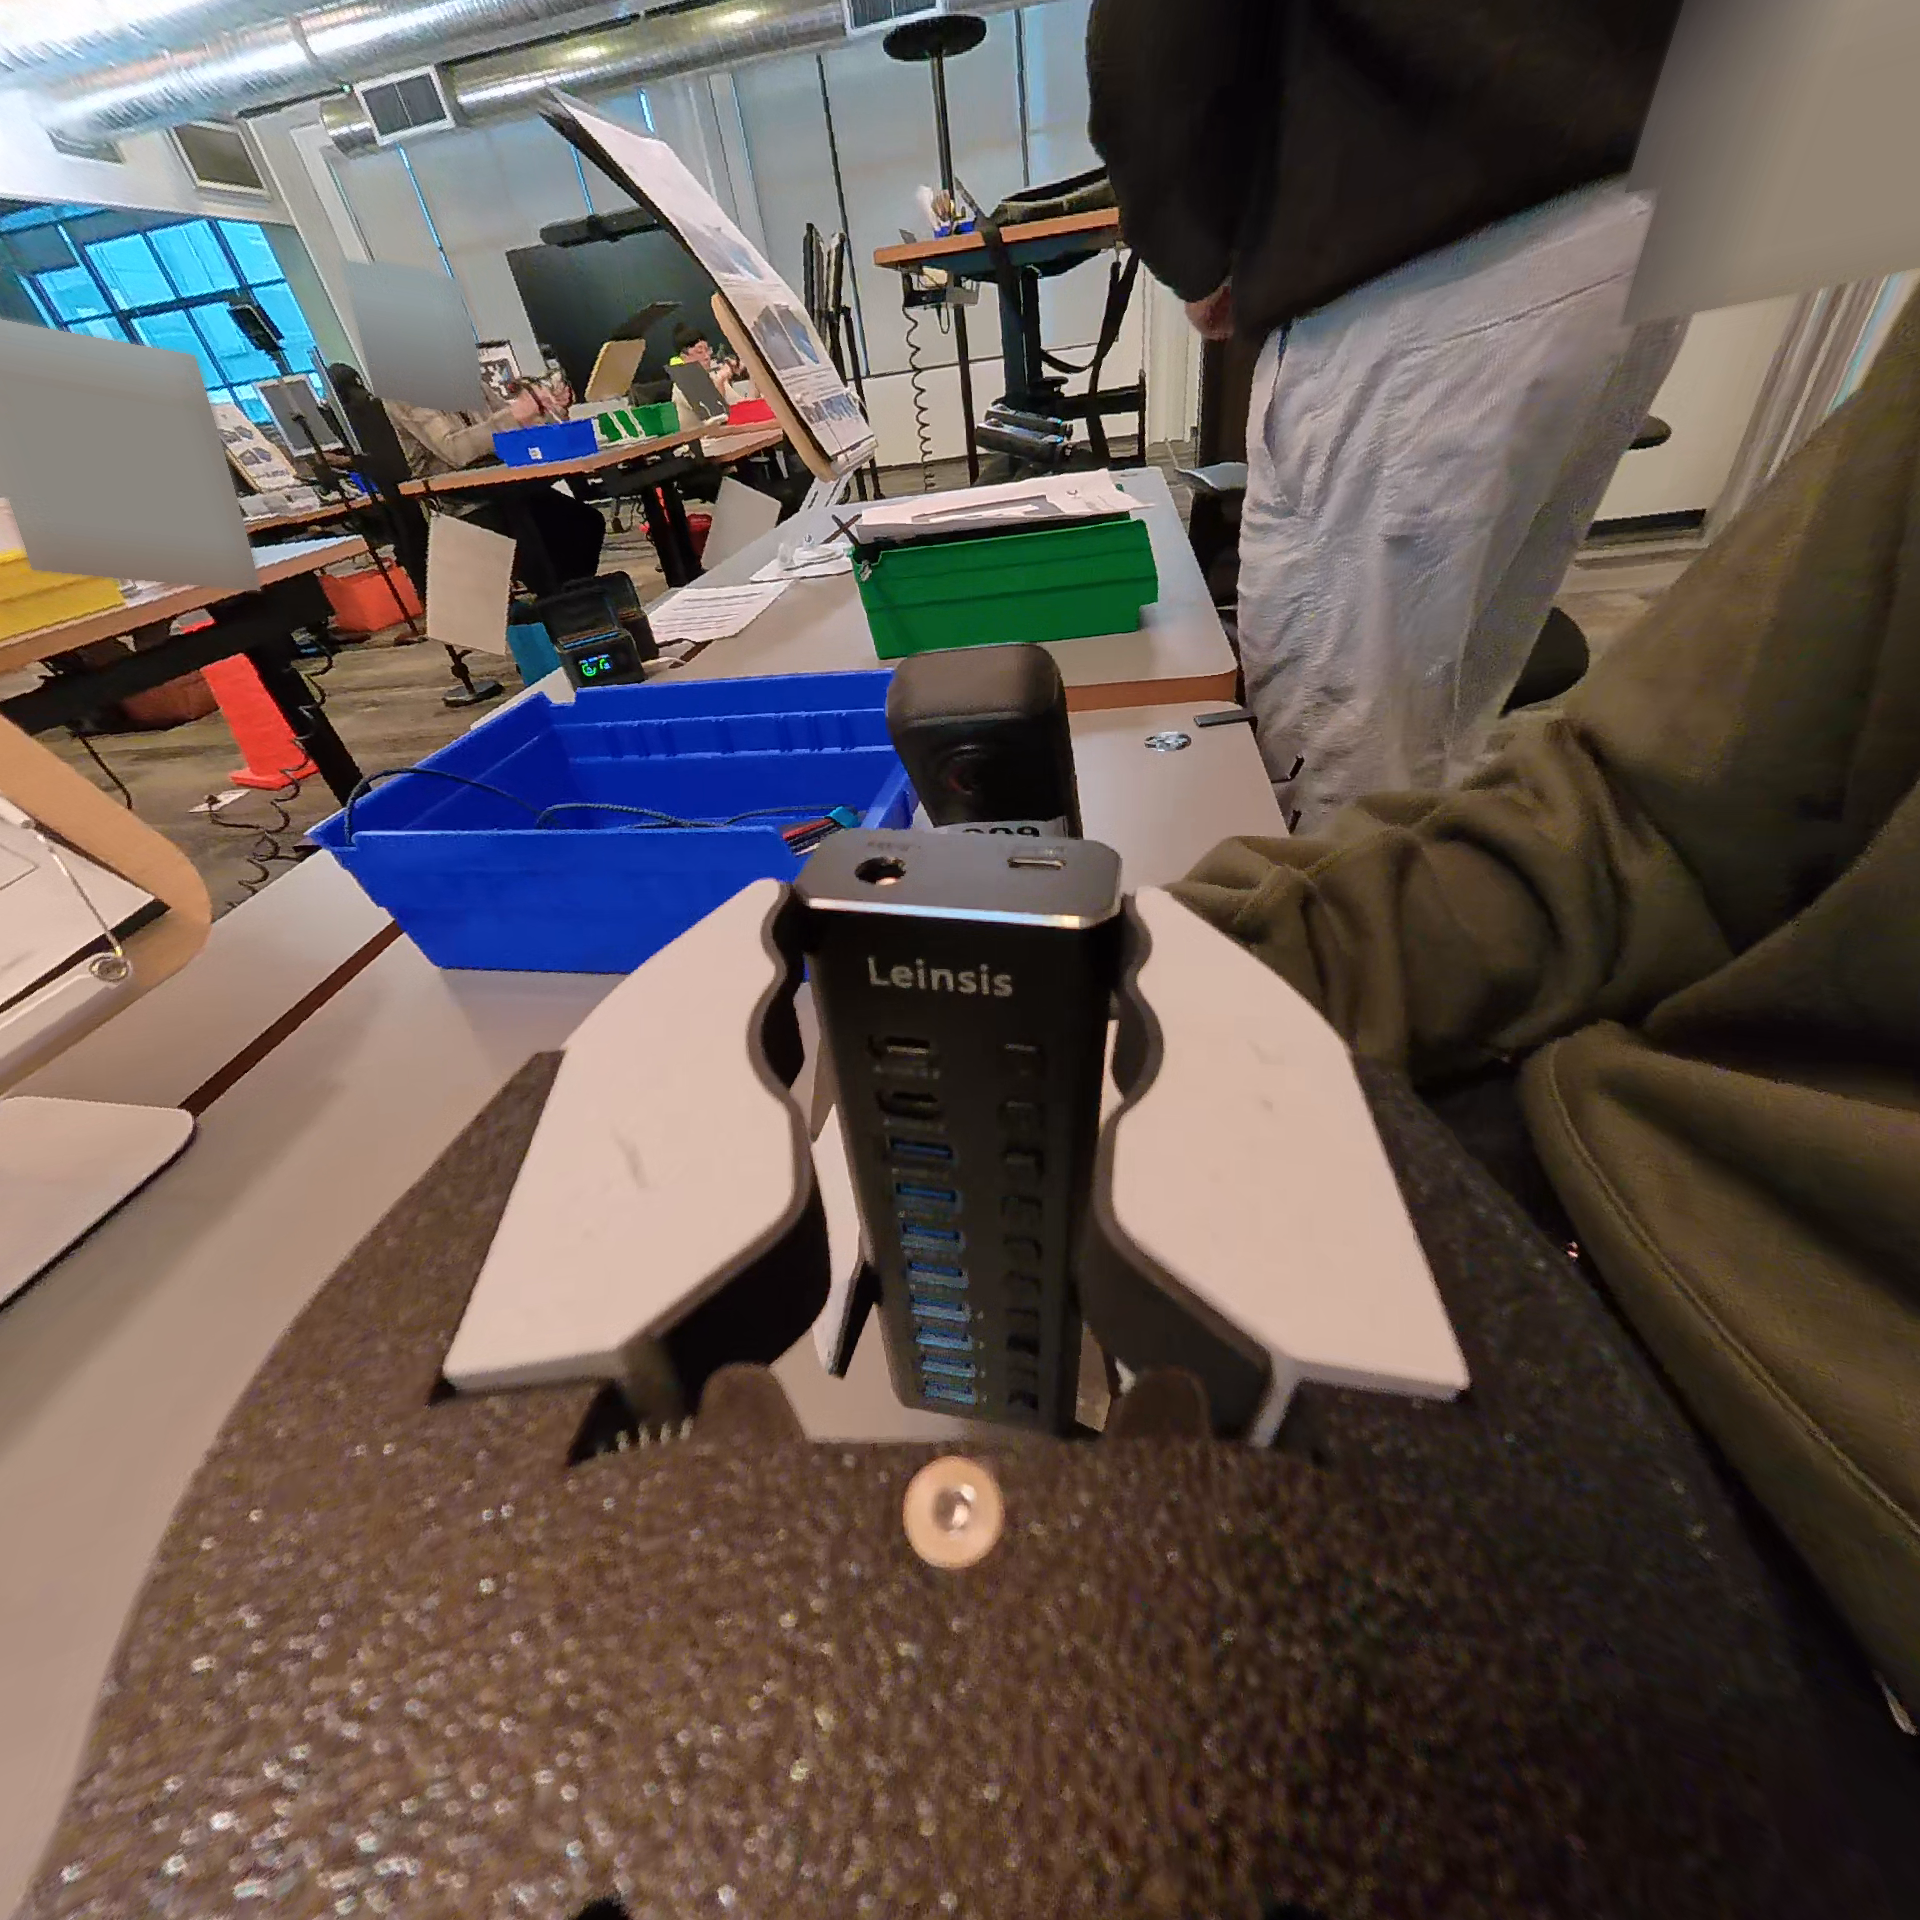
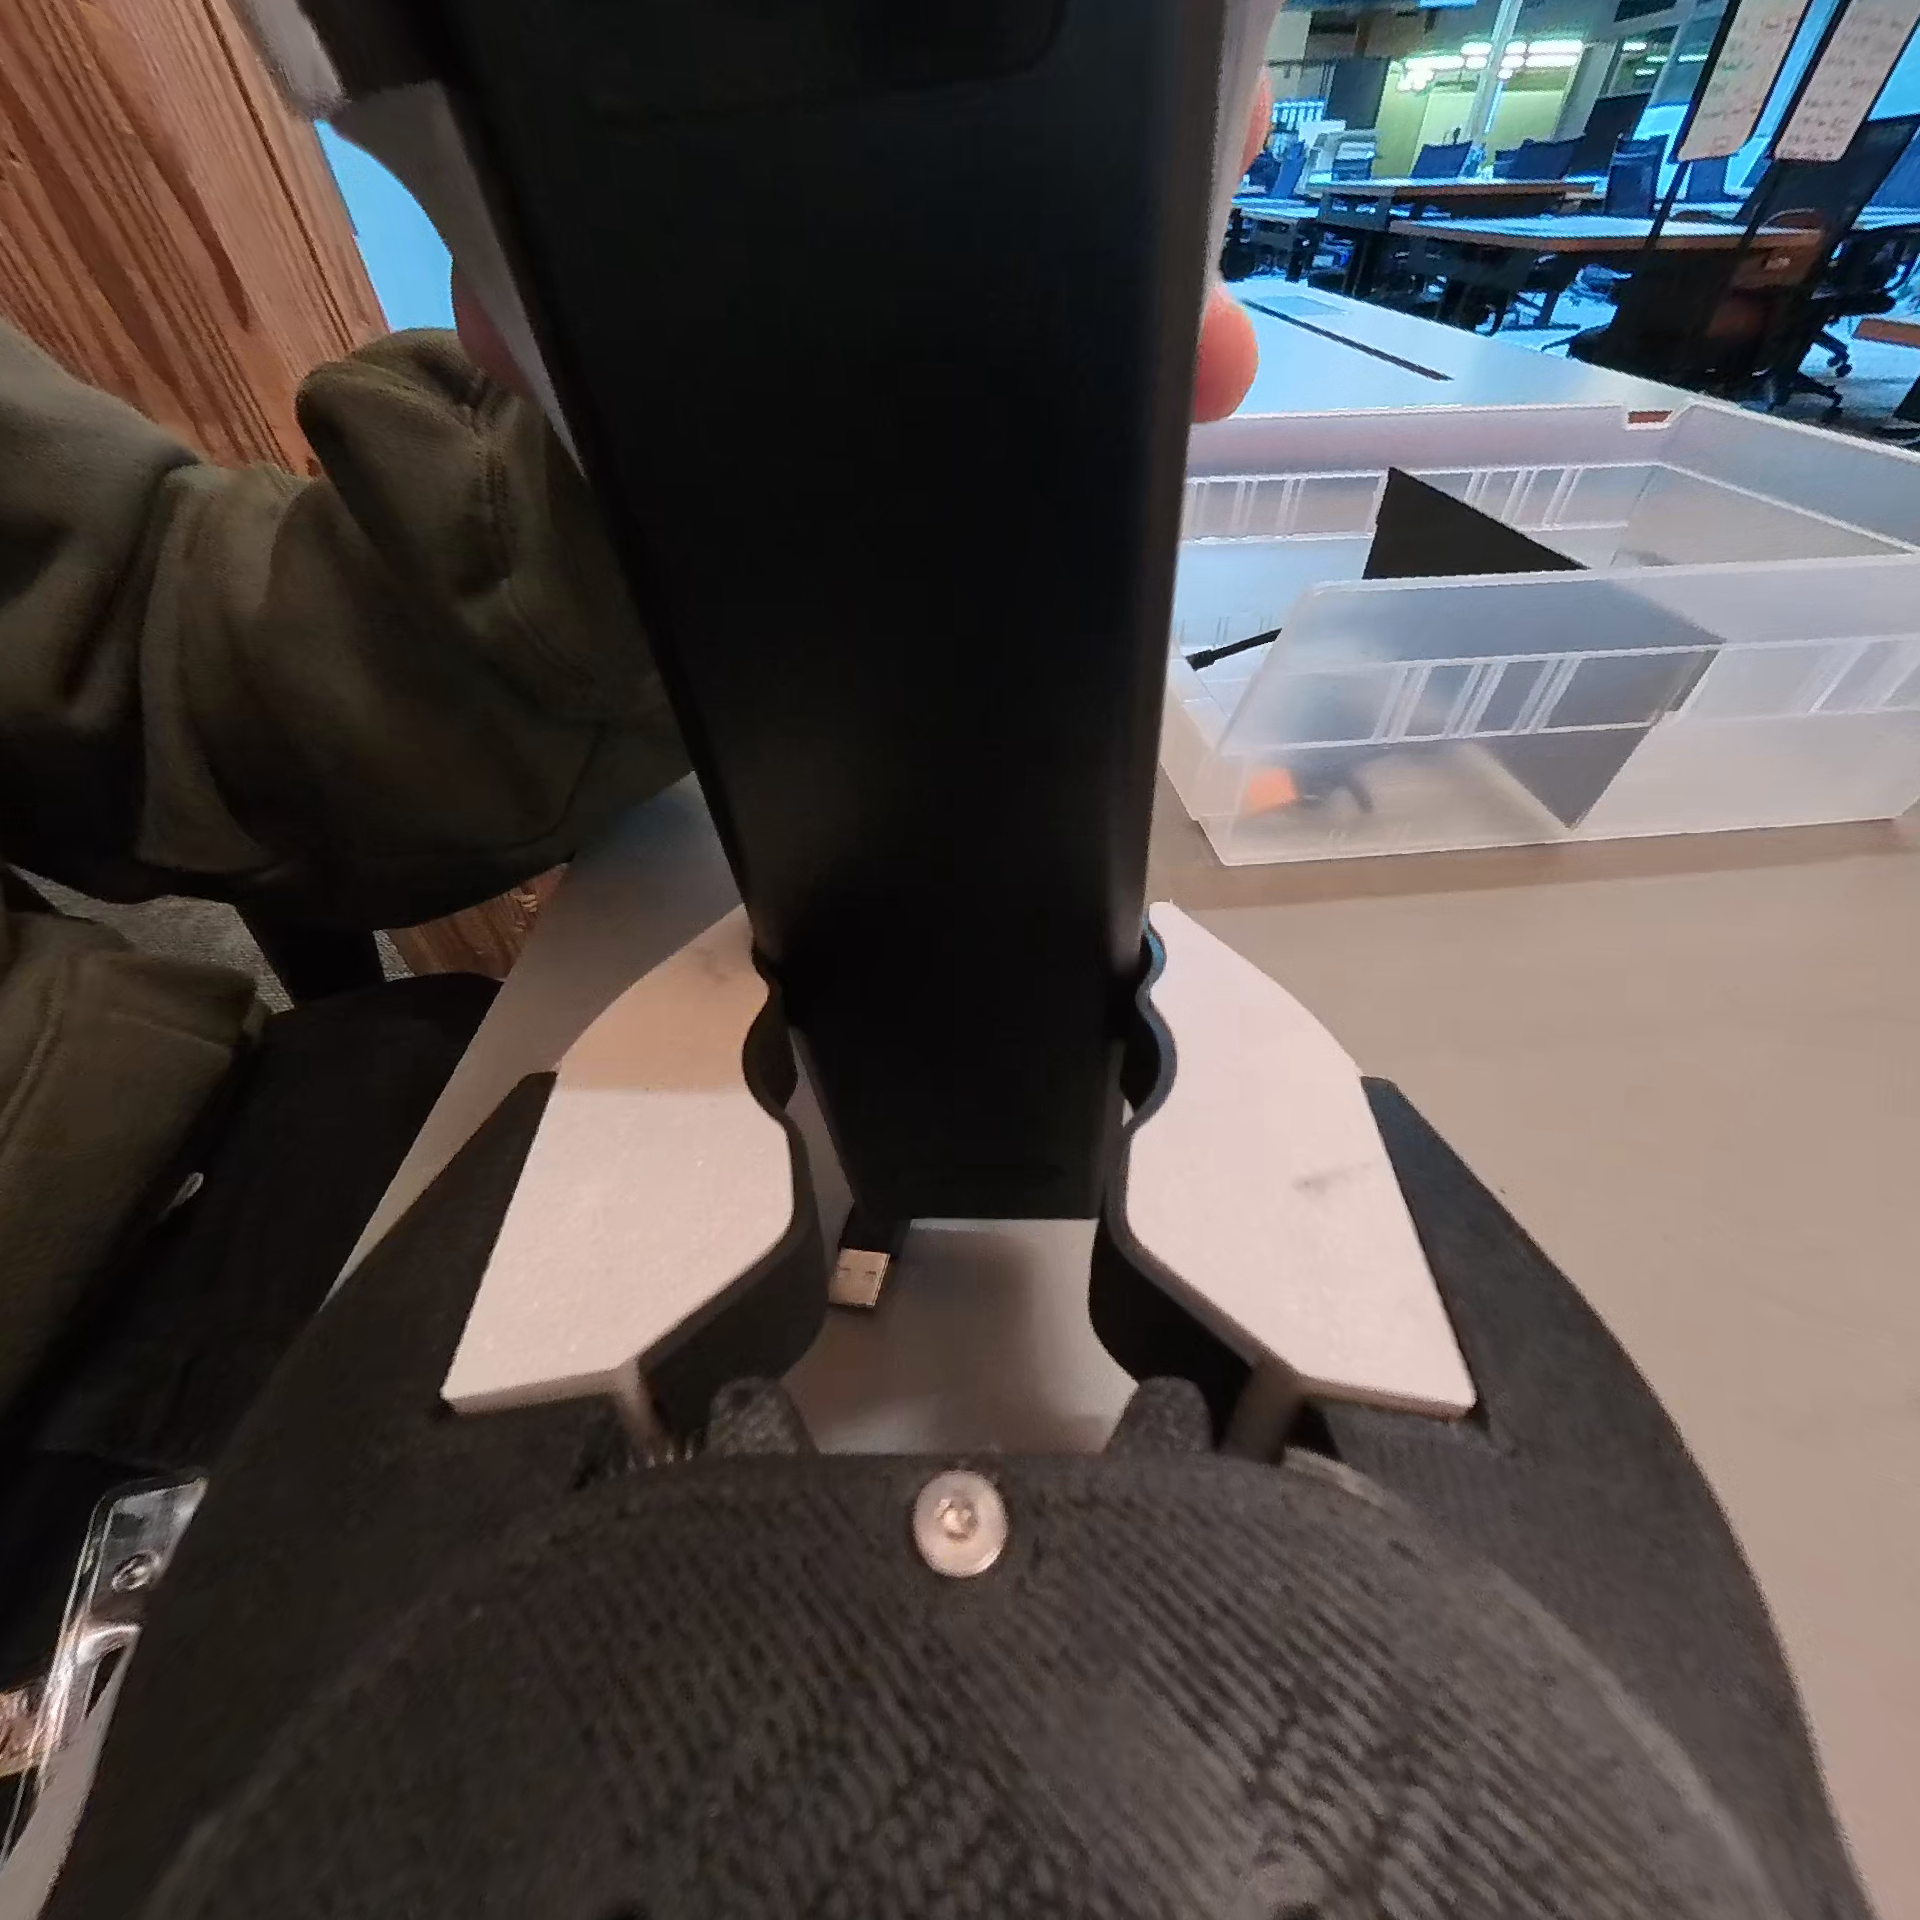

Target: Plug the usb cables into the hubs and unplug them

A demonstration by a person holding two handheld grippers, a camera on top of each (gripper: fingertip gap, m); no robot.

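Well, I am holding the hub [image 1: 951, 1143] with both tools, up off the table [image 2: 1558, 1039]. My left gripper [image 1: 956, 914] is closed tight on its two long sides, and the face with the ports looks up at me. My right gripper [image 2: 951, 945] sits at the other end of the hub, on the plain back side. Its fingers look pressed on the edges too, so I think it grips the hub as well. I see a row of blue ports [image 1: 930, 1247], and every one I can see has nothing in it. A little silver plug [image 2: 865, 1276] shows just under the hub, low between my right fingers. I can't tell if it lies on the table or hangs there, and I can't see its wire. More wires [image 1: 623, 816] lie in the blue bin [image 1: 582, 894] past the hub. So I think the plug-in step has not been done yet. Next, I think my left side should keep the hub steady. My right side should let go, take that plug by its black part, turn it flat to a blue port, and push it straight in.
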